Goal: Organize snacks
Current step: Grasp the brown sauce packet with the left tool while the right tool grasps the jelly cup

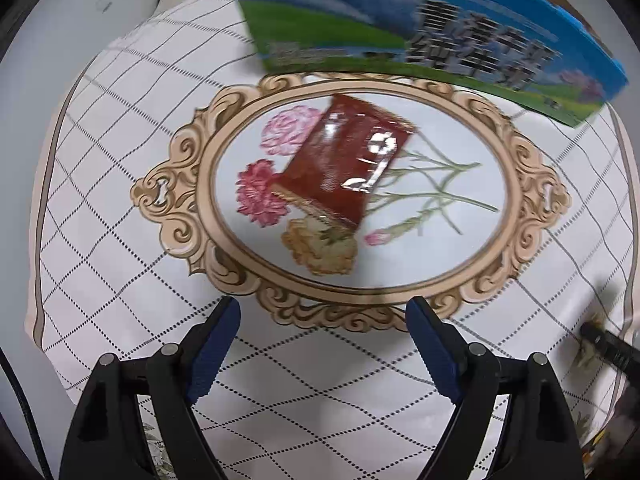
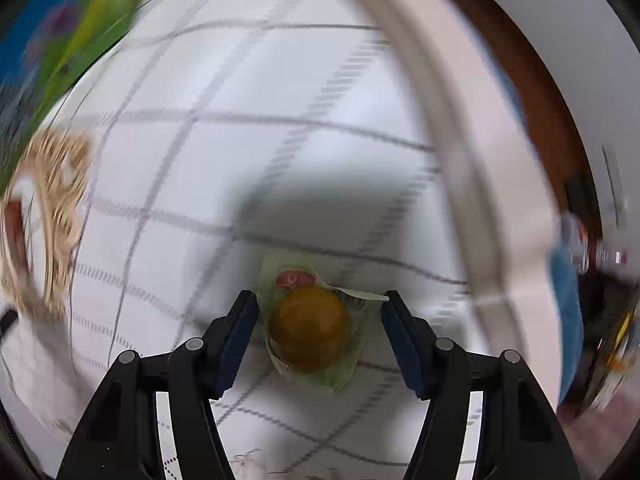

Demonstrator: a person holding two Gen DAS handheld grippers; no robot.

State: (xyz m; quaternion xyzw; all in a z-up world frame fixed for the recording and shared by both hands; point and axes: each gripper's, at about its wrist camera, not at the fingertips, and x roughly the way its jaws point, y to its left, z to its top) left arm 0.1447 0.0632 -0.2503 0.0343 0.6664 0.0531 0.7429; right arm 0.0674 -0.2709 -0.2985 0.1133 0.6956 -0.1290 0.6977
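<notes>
Now hovering with fingers spread wide at the bottom of the left view: left gripper point(image 1: 322, 316), holding nothing. Lying at mid-frame on the cloth point(image 1: 120, 184), inside its printed oval and over the pink flowers: red packet point(image 1: 344, 164) (glossy, blurred). Leaning into the upper right: blue-green box point(image 1: 400, 28). Straddling, in the right view's lower middle, jaws parted and not pressing: right gripper point(image 2: 318, 304), with the wrapped bun point(image 2: 308, 328) sitting between the fingers on the checked cloth.
</notes>
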